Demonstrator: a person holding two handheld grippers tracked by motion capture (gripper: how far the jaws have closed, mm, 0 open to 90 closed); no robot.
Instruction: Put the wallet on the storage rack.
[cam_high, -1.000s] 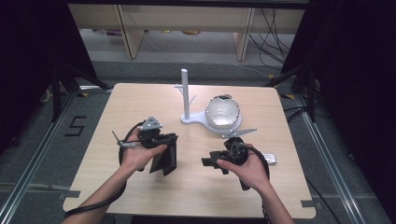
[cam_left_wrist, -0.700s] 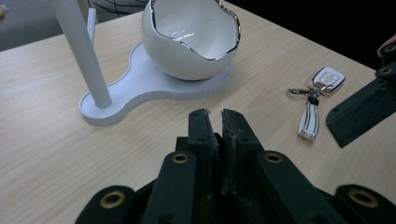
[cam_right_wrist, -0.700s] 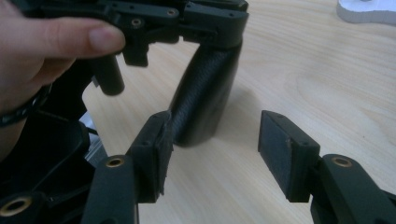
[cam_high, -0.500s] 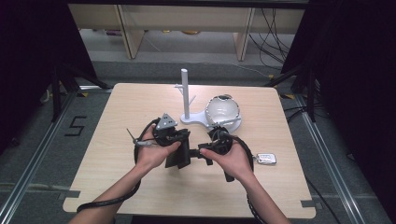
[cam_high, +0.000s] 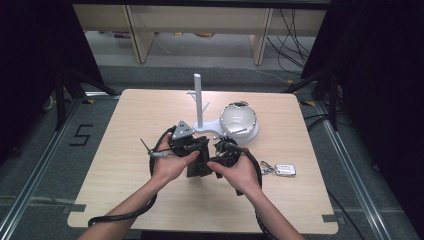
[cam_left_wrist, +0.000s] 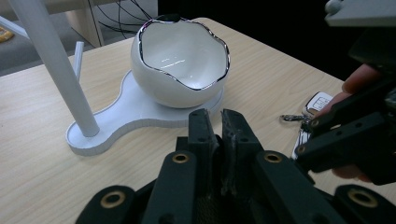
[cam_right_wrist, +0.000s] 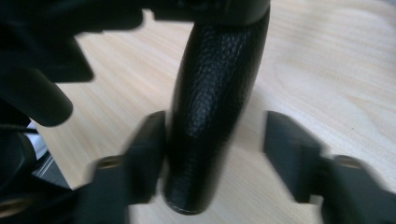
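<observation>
Straddling black leather pouch (cam_right_wrist: 210, 107), right gripper (cam_right_wrist: 219, 154) half-open.

Both hands meet at mid-table; left gripper (cam_high: 196, 150) jaws pinched together; right gripper (cam_high: 220, 156) jaws apart, just been closing, something black between.

Right tool (cam_right_wrist: 215, 154) blurred; black leather item's (cam_right_wrist: 212, 93) top cut off.

Black claws (cam_left_wrist: 215, 123) — brass-ringed screw holes, trailing black cables, bare forearms
</observation>
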